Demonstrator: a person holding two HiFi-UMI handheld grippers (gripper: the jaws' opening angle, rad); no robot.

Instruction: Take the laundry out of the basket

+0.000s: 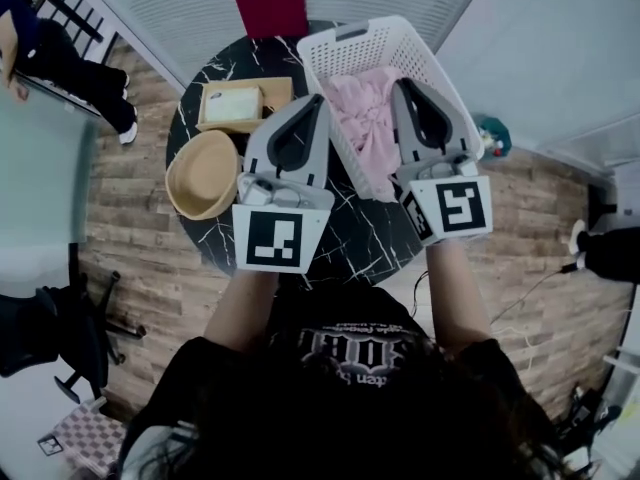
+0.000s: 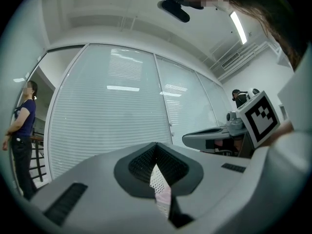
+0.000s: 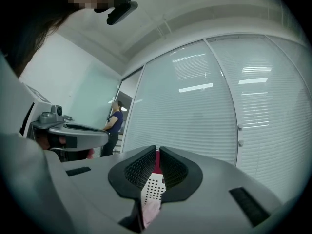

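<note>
Both my claws are clenched on nothing. The left claw (image 1: 320, 100) hangs over the round black marble desk (image 1: 345, 230) with its tip at the left rim of the white perforated plastic basket (image 1: 352, 46). The right claw (image 1: 400, 84) hangs over the basket's right side. In each gripper view the pads meet at the tip, and basket wall and a bit of pink show below them, not between them.

I judge the step in hand to be the first reach for the crumpled pink cloth laundry (image 1: 365, 118), which lies heaped inside the basket, none of it out yet. Both claws look out toward the blinds rather than down, so I would tip one nose-down and spread its jaws wide before dipping. I'd come in over the rim and bite a raised fold near the middle of the heap, not a loose edge. The cloth will likely drape and drag, so the lift must carry its tail clear of the wall. The basket looks light and may ride up, so the other claw could steady its rim.

The basket holds only pink cloth as far as I can see; one piece or several, I cannot tell. Left of it sits a shallow tan woven bowl (image 1: 203, 175) that looks empty. Beyond that is an open cardboard box (image 1: 212, 103) with a pale flat thing inside that I can't identify.
</note>
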